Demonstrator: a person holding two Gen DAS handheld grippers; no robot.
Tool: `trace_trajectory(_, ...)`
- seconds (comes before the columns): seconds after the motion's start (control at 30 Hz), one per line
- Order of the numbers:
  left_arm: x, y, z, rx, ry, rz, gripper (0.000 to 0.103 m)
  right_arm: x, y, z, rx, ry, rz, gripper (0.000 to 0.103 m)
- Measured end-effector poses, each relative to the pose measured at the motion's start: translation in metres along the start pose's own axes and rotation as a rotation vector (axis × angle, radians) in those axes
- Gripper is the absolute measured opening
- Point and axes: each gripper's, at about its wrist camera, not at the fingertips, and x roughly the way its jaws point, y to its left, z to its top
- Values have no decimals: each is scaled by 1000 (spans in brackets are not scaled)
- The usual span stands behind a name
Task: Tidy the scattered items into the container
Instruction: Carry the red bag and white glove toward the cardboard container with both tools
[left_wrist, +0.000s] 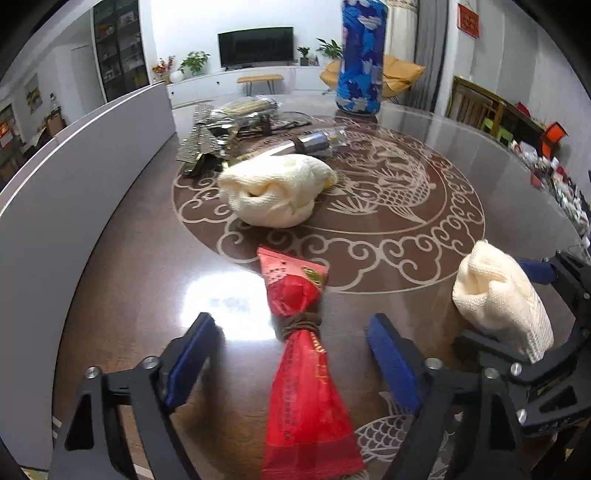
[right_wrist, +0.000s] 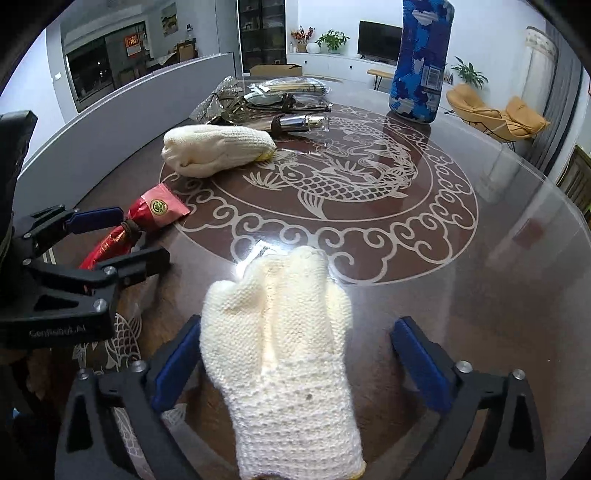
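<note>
Between the spread jaws of the left gripper (left_wrist: 288, 354) lies a red packet (left_wrist: 301, 354) on the desk (left_wrist: 424, 280), its long axis running 12 to 6 o'clock, tied waist level with the pads, nothing pressing it. The right gripper (right_wrist: 299, 354), jaws also released, straddles a cream knit glove (right_wrist: 284, 350), fingers toward 12, cuff toward 6; a second glove (right_wrist: 218, 151) lies at 11 o'clock. The packet's gold print is unreadable; "Genirobot.AI" seems to mark the left gripper's body.

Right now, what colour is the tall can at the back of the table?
Blue with white and dark patches, camouflage-like: the can. Right wrist view shows it best.
</note>
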Motion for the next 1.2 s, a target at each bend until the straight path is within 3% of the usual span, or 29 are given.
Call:
trace_trajectory(0.03,2,-1,1,6,13,-6,103,0,0,1,1,0,-1,103)
trace_trajectory(1.2,5,-3,0,14,27,-26,103,0,0,-1,7,-3,-5,103)
